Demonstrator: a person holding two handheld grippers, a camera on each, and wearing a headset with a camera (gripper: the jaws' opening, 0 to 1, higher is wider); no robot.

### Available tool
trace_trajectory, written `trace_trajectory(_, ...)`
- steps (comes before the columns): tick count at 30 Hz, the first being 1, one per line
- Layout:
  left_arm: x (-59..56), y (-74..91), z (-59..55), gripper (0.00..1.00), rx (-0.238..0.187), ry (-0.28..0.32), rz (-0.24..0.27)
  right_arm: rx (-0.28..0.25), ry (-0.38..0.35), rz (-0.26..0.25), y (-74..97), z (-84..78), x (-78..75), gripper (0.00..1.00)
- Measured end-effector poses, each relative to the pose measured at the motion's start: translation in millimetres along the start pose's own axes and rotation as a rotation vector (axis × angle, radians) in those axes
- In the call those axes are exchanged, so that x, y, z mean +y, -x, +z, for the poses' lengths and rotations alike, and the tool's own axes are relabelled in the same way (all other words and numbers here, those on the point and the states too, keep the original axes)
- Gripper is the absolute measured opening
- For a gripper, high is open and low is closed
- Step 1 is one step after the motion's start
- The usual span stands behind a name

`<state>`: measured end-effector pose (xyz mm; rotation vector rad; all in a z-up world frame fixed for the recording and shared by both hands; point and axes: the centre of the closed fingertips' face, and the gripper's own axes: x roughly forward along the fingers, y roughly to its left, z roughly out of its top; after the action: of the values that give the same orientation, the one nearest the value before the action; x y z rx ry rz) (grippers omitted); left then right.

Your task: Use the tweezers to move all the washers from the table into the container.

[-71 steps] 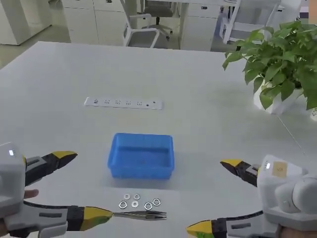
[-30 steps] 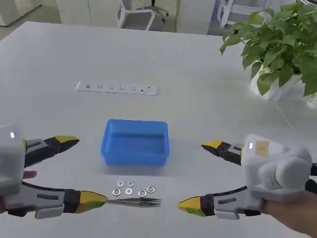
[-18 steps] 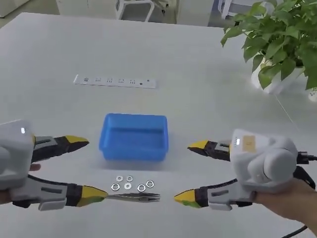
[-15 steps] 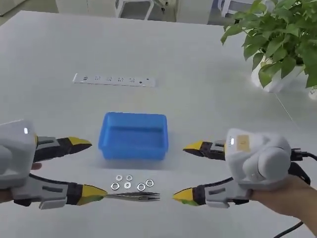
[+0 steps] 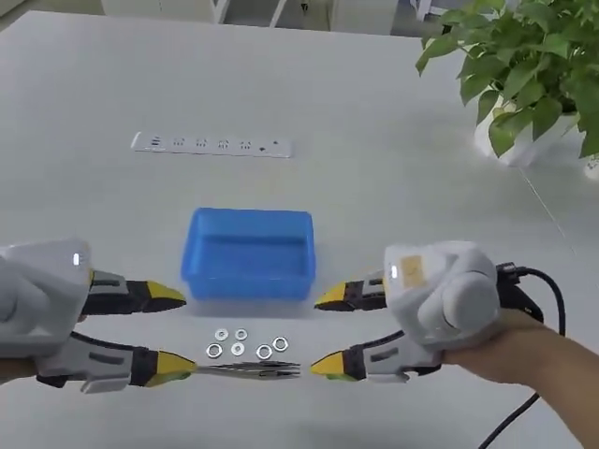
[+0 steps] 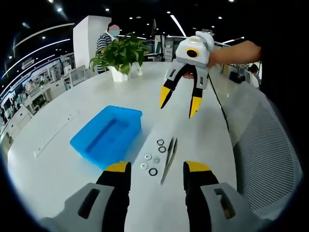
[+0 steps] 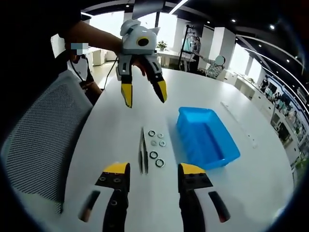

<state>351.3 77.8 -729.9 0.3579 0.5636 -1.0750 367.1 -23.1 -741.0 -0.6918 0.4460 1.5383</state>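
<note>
You are setting up the tweezers (image 5: 253,370) pickup, left gripper (image 5: 182,334) and right gripper (image 5: 316,333) holding their fingers (image 5: 342,296) wide open and empty, washers (image 5: 245,343) lying just in front of the container (image 5: 248,285), tweezers slightly farther out, needing one low, square pinch.

Open-plan office, as far as I can see. I'm at a long white counter (image 5: 374,187) with a power strip (image 5: 211,145) on it and a potted plant (image 5: 519,65) at one corner. Mesh-backed office chair (image 7: 41,142) alongside. Beyond: rows of desks (image 6: 46,87), a white pillar (image 6: 87,38), recessed ceiling lights (image 6: 59,9).
</note>
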Motion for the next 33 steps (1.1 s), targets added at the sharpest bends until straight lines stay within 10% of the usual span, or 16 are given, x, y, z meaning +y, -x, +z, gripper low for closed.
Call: trace_trajectory(33, -7.8, -33.5, -47.7, 0.18, 0.23, -0.117, -0.157, 0.097, 0.076, 0.178, -50.9, -16.4, 16.6, 0.19)
